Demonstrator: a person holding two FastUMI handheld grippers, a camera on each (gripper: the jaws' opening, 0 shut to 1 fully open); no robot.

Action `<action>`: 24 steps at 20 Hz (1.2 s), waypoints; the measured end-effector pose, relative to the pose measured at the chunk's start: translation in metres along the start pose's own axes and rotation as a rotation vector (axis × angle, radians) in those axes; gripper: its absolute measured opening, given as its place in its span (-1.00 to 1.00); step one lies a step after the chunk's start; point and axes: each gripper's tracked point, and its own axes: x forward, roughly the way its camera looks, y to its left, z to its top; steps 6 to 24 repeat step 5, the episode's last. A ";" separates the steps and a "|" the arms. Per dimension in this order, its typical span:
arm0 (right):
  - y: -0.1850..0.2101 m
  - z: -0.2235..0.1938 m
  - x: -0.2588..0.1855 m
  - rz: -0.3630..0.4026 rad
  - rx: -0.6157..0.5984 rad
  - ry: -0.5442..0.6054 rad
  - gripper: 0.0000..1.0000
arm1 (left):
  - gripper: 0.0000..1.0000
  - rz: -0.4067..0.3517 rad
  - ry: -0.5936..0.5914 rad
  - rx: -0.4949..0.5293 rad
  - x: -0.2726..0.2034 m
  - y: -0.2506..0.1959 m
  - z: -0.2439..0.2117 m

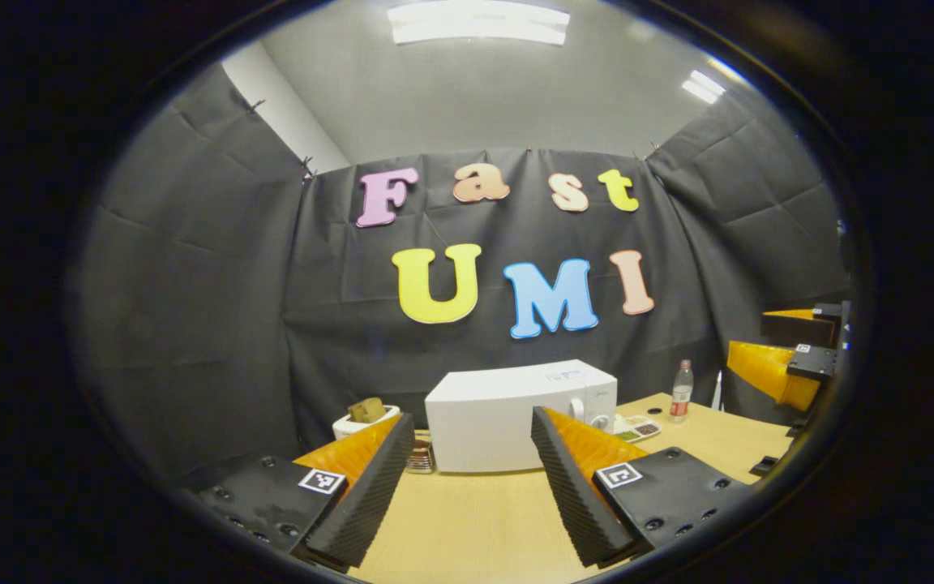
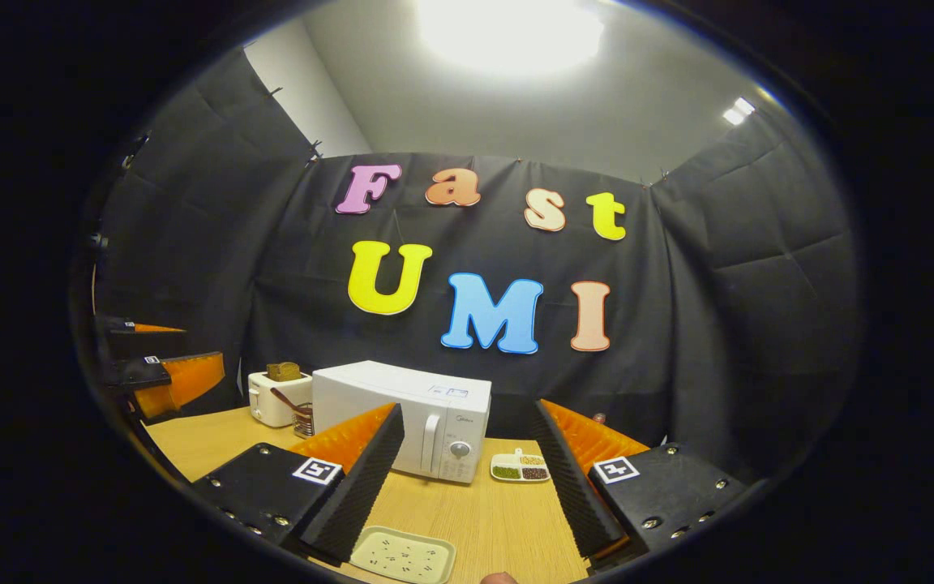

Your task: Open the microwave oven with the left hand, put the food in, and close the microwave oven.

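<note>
Landmark: the white microwave oven (image 1: 516, 414) stands on the wooden table (image 1: 467, 527), its door shut.
Left of the microwave: a white toaster (image 2: 274, 397) with a slice of bread in its slot, then a small glass holder (image 2: 302, 420) just beside the oven's left wall.
My left gripper (image 1: 473, 487): fingers spread apart, holding nothing, hovering over the table in front of the microwave.
Microwave from my left gripper: straight ahead between my two fingers, well apart from the tips, its front face turned toward me.
My right gripper (image 2: 473, 478): fingers likewise apart and empty, in front of the microwave and off to its right.
Microwave from my right gripper: ahead and slightly left, its long side running left to right across my view.
Door handle (image 2: 431, 443): an upright bar on the right part of the front, just left of the dial panel.
Nearer hand: I judge my left, which faces the door squarely.
Right of the microwave: a small divided dish (image 2: 520, 467) of beans and grains on the table, then a bottle (image 1: 681, 391) farther right.
Near edge: a pale speckled tray (image 2: 404, 556) lies just below my right gripper.
Stage: a shut door with both grippers empty fits either food yet to go in or food already inside.
</note>
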 end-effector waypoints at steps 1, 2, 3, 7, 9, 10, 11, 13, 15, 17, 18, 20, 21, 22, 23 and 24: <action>0.001 0.000 0.001 0.001 0.000 0.000 0.94 | 0.93 0.001 0.000 0.000 0.000 0.001 0.000; 0.002 0.001 0.001 0.002 0.001 -0.001 0.94 | 0.92 0.003 -0.001 0.000 0.000 0.002 0.000; 0.003 0.002 0.001 0.003 0.001 -0.002 0.94 | 0.92 0.004 -0.001 0.000 0.000 0.003 -0.001; 0.006 0.004 0.001 0.008 0.002 -0.007 0.94 | 0.92 0.008 -0.004 -0.001 0.001 0.006 0.000; 0.006 0.004 0.001 0.008 0.002 -0.007 0.94 | 0.92 0.008 -0.004 -0.001 0.001 0.006 0.000; 0.006 0.004 0.001 0.008 0.002 -0.007 0.94 | 0.92 0.008 -0.004 -0.001 0.001 0.006 0.000; 0.006 0.004 0.001 0.008 0.002 -0.007 0.94 | 0.92 0.008 -0.004 -0.001 0.001 0.006 0.000; 0.006 0.004 0.001 0.008 0.002 -0.007 0.94 | 0.92 0.008 -0.004 -0.001 0.001 0.006 0.000; 0.006 0.004 0.001 0.008 0.002 -0.007 0.94 | 0.92 0.008 -0.004 -0.001 0.001 0.006 0.000; 0.006 0.004 0.001 0.008 0.002 -0.007 0.94 | 0.92 0.008 -0.004 -0.001 0.001 0.006 0.000; 0.006 0.004 0.001 0.008 0.002 -0.007 0.94 | 0.92 0.008 -0.004 -0.001 0.001 0.006 0.000; 0.006 0.004 0.001 0.008 0.002 -0.007 0.94 | 0.92 0.008 -0.004 -0.001 0.001 0.006 0.000; 0.006 0.004 0.001 0.008 0.002 -0.007 0.94 | 0.92 0.008 -0.004 -0.001 0.001 0.006 0.000; 0.006 0.004 0.001 0.008 0.002 -0.007 0.94 | 0.92 0.008 -0.004 -0.001 0.001 0.006 0.000; 0.006 0.004 0.001 0.008 0.002 -0.007 0.94 | 0.92 0.008 -0.004 -0.001 0.001 0.006 0.000; 0.006 0.004 0.001 0.008 0.002 -0.007 0.94 | 0.92 0.008 -0.004 -0.001 0.001 0.006 0.000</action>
